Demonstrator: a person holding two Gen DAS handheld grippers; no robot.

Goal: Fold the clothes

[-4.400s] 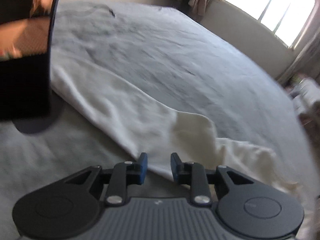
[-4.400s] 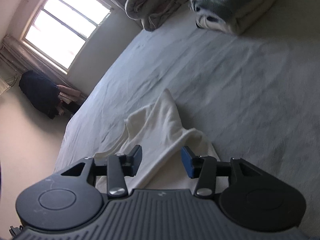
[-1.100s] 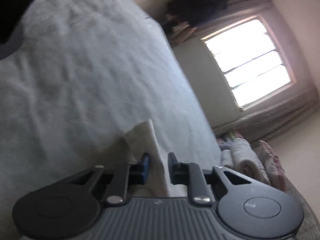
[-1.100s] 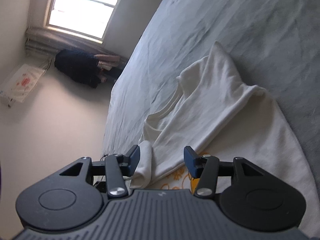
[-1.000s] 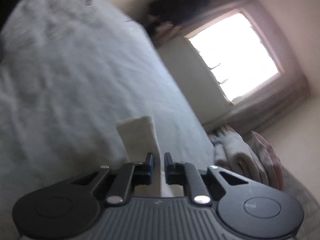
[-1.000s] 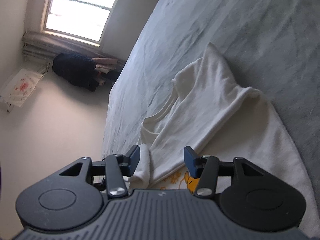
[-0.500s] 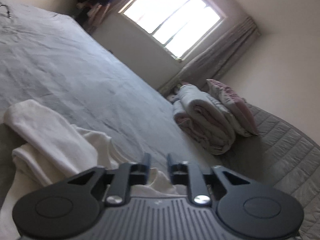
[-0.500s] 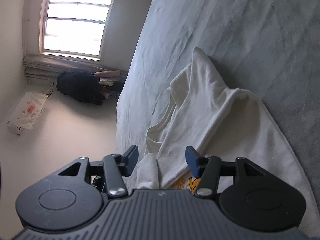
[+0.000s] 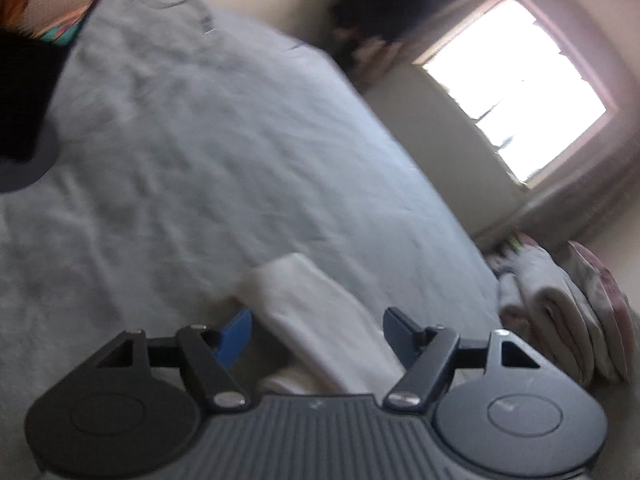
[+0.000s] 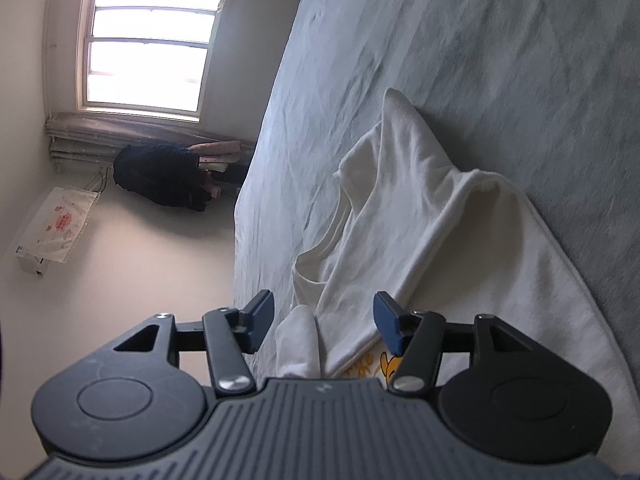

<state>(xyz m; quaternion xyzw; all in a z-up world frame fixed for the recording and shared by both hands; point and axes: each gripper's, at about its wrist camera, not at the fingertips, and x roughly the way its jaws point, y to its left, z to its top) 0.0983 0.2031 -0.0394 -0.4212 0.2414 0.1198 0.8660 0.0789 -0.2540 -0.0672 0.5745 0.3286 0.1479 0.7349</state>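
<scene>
Left hand-held gripper (image 9: 318,330) now spread wide, where half a second ago nearly closed; sleeve (image 9: 316,312) no longer pinched, lying loose between the blue pads without touching either. Reads as a release: sleeve carried inward, dropped onto the shirt, and let go. Left view blurred, so still swinging. Probably one sleeve fold finished, with the body folds left to do.

Right hand-held gripper (image 10: 324,322) also released, jaws apart as in the earlier views, gripping nothing; barely shifted over the last second. Poised low over the shirt (image 10: 460,240), a rolled bit of white cloth (image 10: 298,340) and the edge of a yellow print (image 10: 380,362) showing between its fingers.

Shirt on the bed (image 10: 500,60), near the edge facing the wall, well apart from the stacked bedding (image 9: 560,312) at the far side. Still rumpled, one corner peaked upward, neckline open toward the bed edge. Long axis in the right view running from the gripper away up the frame, slightly rightward, peak pointing at the far end of the bed. Sleeve in the left view lying as a flat band, long axis diagonal from lower right to upper left, cuff end pointing away from the gripper.
</scene>
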